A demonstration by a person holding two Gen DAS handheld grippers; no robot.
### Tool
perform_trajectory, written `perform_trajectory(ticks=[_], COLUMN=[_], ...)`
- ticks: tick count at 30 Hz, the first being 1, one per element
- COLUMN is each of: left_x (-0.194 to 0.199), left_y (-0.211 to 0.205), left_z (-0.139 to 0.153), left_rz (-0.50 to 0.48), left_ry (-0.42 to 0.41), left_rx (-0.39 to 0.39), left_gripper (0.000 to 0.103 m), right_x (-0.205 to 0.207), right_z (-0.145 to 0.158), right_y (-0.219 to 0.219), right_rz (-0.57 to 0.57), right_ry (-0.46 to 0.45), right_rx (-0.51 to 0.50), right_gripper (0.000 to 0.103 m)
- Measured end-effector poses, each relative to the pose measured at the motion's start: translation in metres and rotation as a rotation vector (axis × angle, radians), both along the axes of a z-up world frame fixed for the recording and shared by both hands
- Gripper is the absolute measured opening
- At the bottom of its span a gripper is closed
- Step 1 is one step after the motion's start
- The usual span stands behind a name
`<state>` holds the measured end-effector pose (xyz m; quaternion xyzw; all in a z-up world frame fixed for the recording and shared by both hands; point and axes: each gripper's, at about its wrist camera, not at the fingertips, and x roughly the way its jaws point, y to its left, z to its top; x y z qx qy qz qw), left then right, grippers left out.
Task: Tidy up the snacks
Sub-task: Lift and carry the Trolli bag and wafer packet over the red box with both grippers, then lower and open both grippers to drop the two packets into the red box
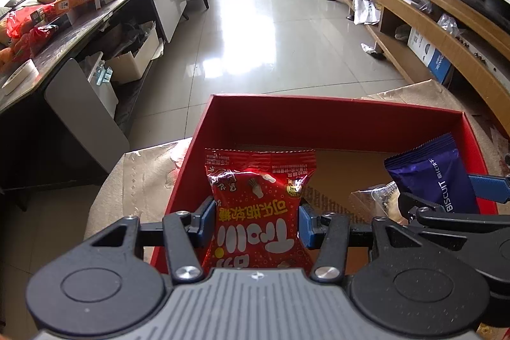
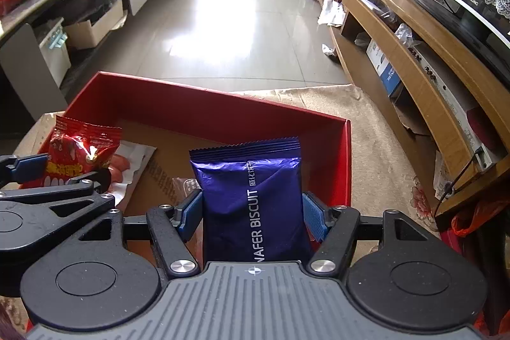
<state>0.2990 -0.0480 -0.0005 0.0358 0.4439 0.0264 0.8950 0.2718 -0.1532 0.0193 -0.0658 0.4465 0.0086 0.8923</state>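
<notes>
Snacks: two packets, each one pinched in a gripper above the red box [image 1: 334, 113].
Red packet: the red candy packet [image 1: 258, 206] stands up straight with white letters on it. It is low in the middle of the left wrist view, at 6 o'clock.
Left gripper: the left gripper [image 1: 256, 220] is squeezed tight on the red candy packet. One blue pad [image 1: 204, 217] touches each side.
Blue packet: the blue wafer biscuit packet [image 2: 255, 199] also stands up, with its zigzag edge on top. It is low in the middle of the right wrist view, at 6 o'clock.
Right gripper: the right gripper [image 2: 253, 214] is clamped on the blue wafer biscuit packet, a pad on each side.
Side by side: from the left wrist view the blue packet is at 3 o'clock. From the right wrist view the red one is at 9 o'clock.
Red box: open on top, with a brown cardboard floor [image 2: 172, 139].
Inside the box: a clear pack of sausages [image 2: 127, 168] lies on the floor, and another clear wrapped snack [image 1: 374, 199] lies near the blue packet.
Under the box: a beige cloth [image 2: 376, 148].
Far off: a shiny tiled floor [image 1: 271, 31] at 12 o'clock.
</notes>
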Motion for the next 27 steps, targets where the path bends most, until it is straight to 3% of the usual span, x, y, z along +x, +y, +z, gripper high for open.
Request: perform_trajectory(ticks=[15,27], left_x=[0.006,0.001], left_y=[0.003,0.006], left_z=[-0.006,0.011], left_rz=[0.023,0.026], left_ry=[0.019,-0.022], left_rx=[-0.008,-0.019], left_gripper=[0.048,0.052], right_x=[0.003,0.001], right_z=[-0.005,0.008], right_y=[0.007,0.001], right_rz=[0.023,0.005], right_ry=[-0.021,-0.056], right_rx=[-0.037,-0.021], right_gripper=[0.074,0.082])
